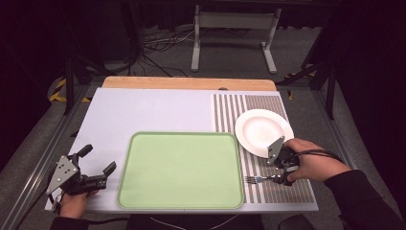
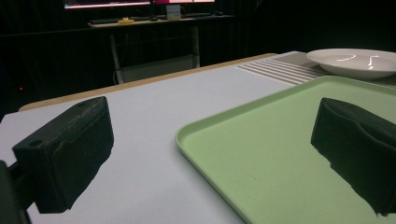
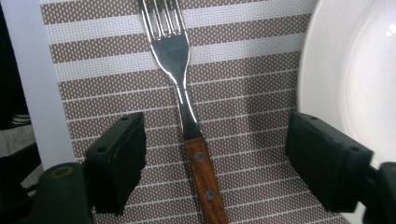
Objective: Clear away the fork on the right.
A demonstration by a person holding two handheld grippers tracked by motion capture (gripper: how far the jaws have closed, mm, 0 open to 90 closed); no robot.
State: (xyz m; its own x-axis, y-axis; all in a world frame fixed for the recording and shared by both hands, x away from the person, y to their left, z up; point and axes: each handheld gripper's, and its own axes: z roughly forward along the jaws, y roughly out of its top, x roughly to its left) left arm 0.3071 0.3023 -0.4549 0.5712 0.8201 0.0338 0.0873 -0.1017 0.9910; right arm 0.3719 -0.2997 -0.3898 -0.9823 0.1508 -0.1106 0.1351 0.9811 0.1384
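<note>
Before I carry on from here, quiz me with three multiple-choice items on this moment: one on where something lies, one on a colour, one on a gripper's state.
1. Where does the fork lie?
A. on the green tray
B. on the striped placemat
C. on the white plate

2. What colour is the tray?
A. light green
B. red
C. black

3. How does the right gripper stand?
A. shut on the fork
B. shut on the plate's rim
C. open, one jaw on each side of the fork's wooden handle

Answers: 1 B, stripes of the placemat run under the whole fork; 2 A, the high view shows it pale green; 3 C, the right gripper view shows clear gaps between both jaws and the handle.
</note>
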